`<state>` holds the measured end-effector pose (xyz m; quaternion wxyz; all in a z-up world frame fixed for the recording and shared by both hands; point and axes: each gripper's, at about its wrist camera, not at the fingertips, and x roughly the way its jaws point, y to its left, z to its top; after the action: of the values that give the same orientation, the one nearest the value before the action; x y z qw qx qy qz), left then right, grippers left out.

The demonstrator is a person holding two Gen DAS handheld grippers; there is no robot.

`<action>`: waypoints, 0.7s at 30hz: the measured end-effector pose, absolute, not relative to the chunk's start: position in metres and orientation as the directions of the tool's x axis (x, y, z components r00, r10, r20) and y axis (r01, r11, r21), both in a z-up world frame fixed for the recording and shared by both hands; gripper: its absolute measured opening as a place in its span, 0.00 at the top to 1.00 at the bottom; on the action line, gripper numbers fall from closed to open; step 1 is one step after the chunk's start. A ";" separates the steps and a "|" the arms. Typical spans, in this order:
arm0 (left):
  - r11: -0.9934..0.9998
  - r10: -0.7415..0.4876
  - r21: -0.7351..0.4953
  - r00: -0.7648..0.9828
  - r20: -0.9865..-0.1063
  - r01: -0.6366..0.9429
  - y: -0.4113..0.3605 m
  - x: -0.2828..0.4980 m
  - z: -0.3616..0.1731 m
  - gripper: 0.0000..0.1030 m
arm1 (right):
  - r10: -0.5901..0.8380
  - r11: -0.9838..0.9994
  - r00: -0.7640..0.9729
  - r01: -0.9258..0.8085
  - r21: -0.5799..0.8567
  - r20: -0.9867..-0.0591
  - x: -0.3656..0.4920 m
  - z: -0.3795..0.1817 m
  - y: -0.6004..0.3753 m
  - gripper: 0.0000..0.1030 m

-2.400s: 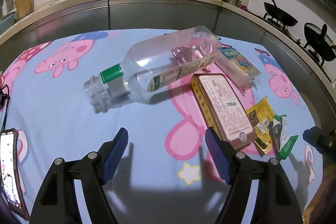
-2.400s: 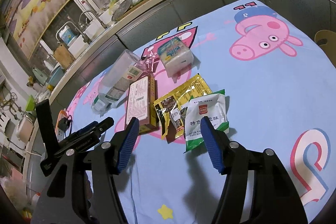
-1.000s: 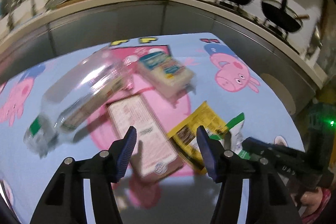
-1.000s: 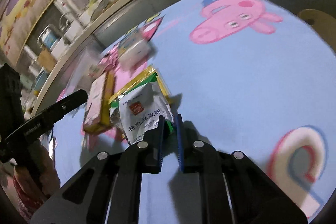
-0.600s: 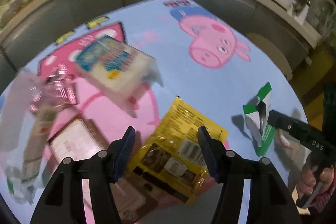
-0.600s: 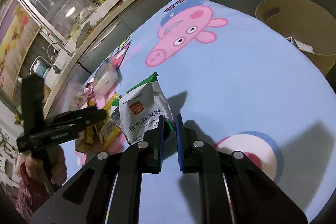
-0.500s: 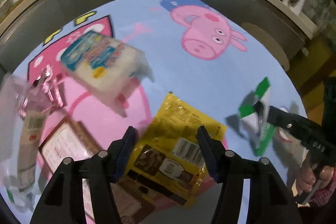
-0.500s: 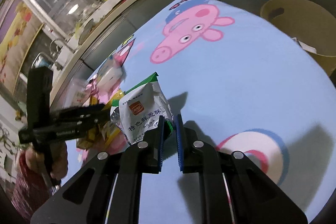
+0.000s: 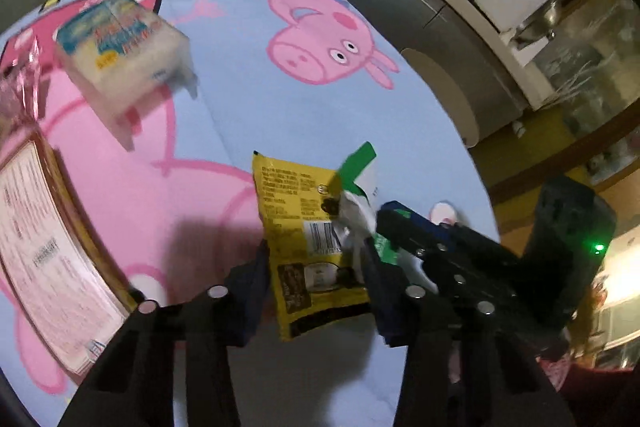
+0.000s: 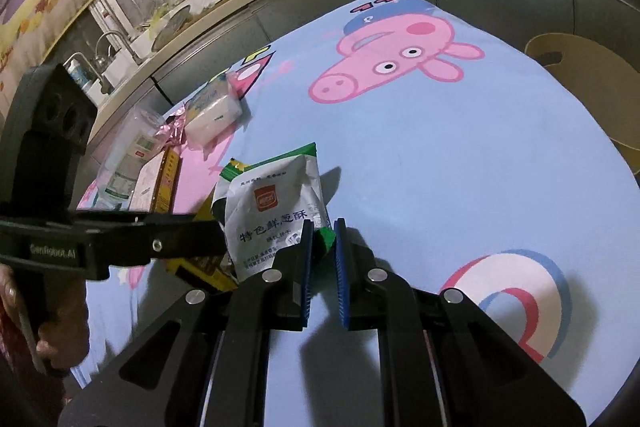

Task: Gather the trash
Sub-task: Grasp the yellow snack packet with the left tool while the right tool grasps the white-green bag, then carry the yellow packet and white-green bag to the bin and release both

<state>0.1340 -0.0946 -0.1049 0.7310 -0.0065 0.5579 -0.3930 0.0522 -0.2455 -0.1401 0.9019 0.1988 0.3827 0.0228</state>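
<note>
A yellow snack packet (image 9: 308, 239) lies on the pig-print tablecloth (image 9: 280, 115). It sits between the fingers of my left gripper (image 9: 316, 291), whose jaws are closing, and both pads meet the packet's side edges. My right gripper (image 10: 322, 227) is shut on the green lower corner of a white-and-green packet (image 10: 272, 211) and holds it just above the cloth. In the left wrist view that packet (image 9: 358, 163) and the right gripper (image 9: 386, 221) overlap the yellow packet's right side. In the right wrist view the left gripper (image 10: 212, 231) hides most of the yellow packet.
A tissue pack (image 9: 120, 51), a flat brown box (image 9: 52, 247) and a clear bottle (image 10: 128, 155) lie to the left on the cloth. A tan bin (image 10: 580, 67) stands past the table's right edge. A hand (image 10: 52, 339) holds the left gripper. A counter runs behind.
My left gripper swung right from the bottle and box, came down over the yellow packet and narrowed its jaws. My right gripper closed on the white-and-green packet and now sits beside the left.
</note>
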 end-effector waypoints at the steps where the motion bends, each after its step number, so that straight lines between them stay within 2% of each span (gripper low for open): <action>1: 0.694 -0.588 -0.454 0.075 -0.806 0.559 -0.094 0.132 -0.106 0.68 | 0.192 0.916 0.708 0.118 0.382 -0.679 0.051 -0.140 -0.248 0.91; 2: 0.697 -0.591 -0.458 0.081 -0.803 0.552 -0.093 0.129 -0.107 0.73 | 0.190 0.914 0.710 0.124 0.386 -0.678 0.050 -0.140 -0.250 0.91; 4: 0.705 -0.594 -0.465 0.089 -0.799 0.536 -0.094 0.129 -0.111 0.97 | 0.186 0.909 0.713 0.135 0.393 -0.676 0.050 -0.140 -0.254 0.91; 9: 0.725 -0.593 -0.453 0.135 -0.794 0.520 -0.094 0.129 -0.112 1.00 | 0.165 0.896 0.731 0.170 0.411 -0.662 0.044 -0.137 -0.268 0.91; 15: 0.698 -0.627 -0.454 0.165 -0.762 0.553 -0.104 0.126 -0.081 1.00 | 0.108 0.866 0.774 0.235 0.442 -0.624 0.035 -0.125 -0.307 0.91; 21: 0.625 -0.670 -0.459 0.132 -0.731 0.631 -0.170 0.136 -0.050 1.00 | -0.004 0.814 0.816 0.339 0.473 -0.578 0.025 -0.112 -0.380 0.91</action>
<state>0.1358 -0.1700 -0.0500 0.7522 -0.0197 0.4969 -0.4323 0.0245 -0.3799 -0.1122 0.9076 0.2903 0.2883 -0.0943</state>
